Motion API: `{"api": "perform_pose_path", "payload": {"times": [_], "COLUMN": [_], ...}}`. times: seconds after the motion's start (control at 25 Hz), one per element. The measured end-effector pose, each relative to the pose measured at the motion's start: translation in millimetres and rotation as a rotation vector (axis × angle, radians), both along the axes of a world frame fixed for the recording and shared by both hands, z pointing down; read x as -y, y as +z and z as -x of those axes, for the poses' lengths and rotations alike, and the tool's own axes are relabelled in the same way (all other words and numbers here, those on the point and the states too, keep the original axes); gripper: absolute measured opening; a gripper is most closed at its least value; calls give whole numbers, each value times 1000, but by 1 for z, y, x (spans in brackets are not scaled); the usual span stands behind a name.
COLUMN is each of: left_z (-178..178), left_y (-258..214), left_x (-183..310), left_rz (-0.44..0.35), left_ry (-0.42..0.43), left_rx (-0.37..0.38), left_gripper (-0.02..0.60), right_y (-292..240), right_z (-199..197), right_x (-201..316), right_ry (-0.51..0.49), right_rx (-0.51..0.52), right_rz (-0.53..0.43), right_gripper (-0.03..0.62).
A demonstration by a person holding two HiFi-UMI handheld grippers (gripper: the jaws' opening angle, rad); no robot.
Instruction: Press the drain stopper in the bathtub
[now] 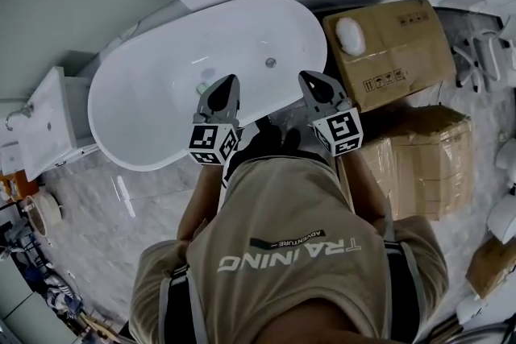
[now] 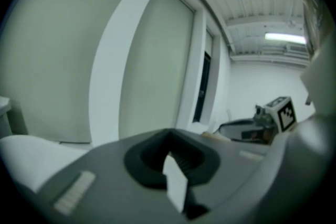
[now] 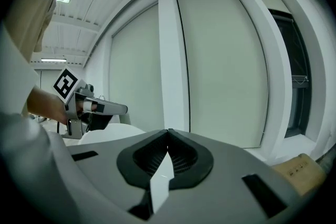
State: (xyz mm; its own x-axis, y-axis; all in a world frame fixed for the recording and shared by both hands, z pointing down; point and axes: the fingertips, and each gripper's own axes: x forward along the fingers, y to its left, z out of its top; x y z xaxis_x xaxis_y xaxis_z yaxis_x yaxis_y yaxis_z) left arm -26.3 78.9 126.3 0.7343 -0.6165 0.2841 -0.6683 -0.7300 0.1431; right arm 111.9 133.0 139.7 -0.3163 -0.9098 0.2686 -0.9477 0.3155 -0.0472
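The white oval bathtub [image 1: 161,105] lies ahead of me in the head view. Its small round metal drain stopper [image 1: 270,62] sits on the tub floor toward the right end. My left gripper [image 1: 228,80] is held over the tub's near rim, shut and with nothing in it. My right gripper [image 1: 309,77] hangs beside the tub's right end, also shut and holding nothing. The stopper lies between and beyond the two tips, untouched. Both gripper views look level at the wall panels, and neither shows the stopper. The left gripper [image 2: 169,135] and right gripper [image 3: 168,132] each have their jaws together.
Two cardboard boxes [image 1: 391,44] [image 1: 423,161] stand right of the tub, the farther one with a white bundle [image 1: 351,35] on top. A white basin unit [image 1: 44,125] stands at the left. A small fitting [image 1: 205,82] sits inside the tub near the left gripper.
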Motion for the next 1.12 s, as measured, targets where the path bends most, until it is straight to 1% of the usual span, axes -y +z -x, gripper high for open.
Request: {"api": "perform_pose_path", "payload": {"times": [0.2,0.32,0.4,0.52,0.64,0.72,0.84,0.92,1.12], "left_z": [-15,-26,-27,-23,-24,-20,-14,-18,-38], "left_y": [-9,-14,-8,2,8,13,16,17,20], "left_x": [40,63,80,108,127,133,141,148,153], "left_rz": [-34,-55,-38,3,10,25,42,47,38], "left_ry": [16,32,26,-12,-17,-20,-44,-66,-120], "left_rx": [-59,-68,-65,-76,-81,-72,-55,-44,11], "left_gripper": [2,2,2,2,2,2,2,2,2], "right_y": [-8,-7,-8,-5,-1,1,6,11,22], "right_z": [7,6,7,10,14,21,26,18,-9], "right_x": [29,48,64,87,107,114,124,131,145], "right_ry": [-17,-15,-10,9,24,5,-48,-71,-127], "right_rx": [-41,-59,-72,-56,-46,-53,-74,-70,-12], "right_rz": [21,50,58,60,59,73,102,110,114], "right_gripper": [14,14,14,14,14,14,14,14,14]}}
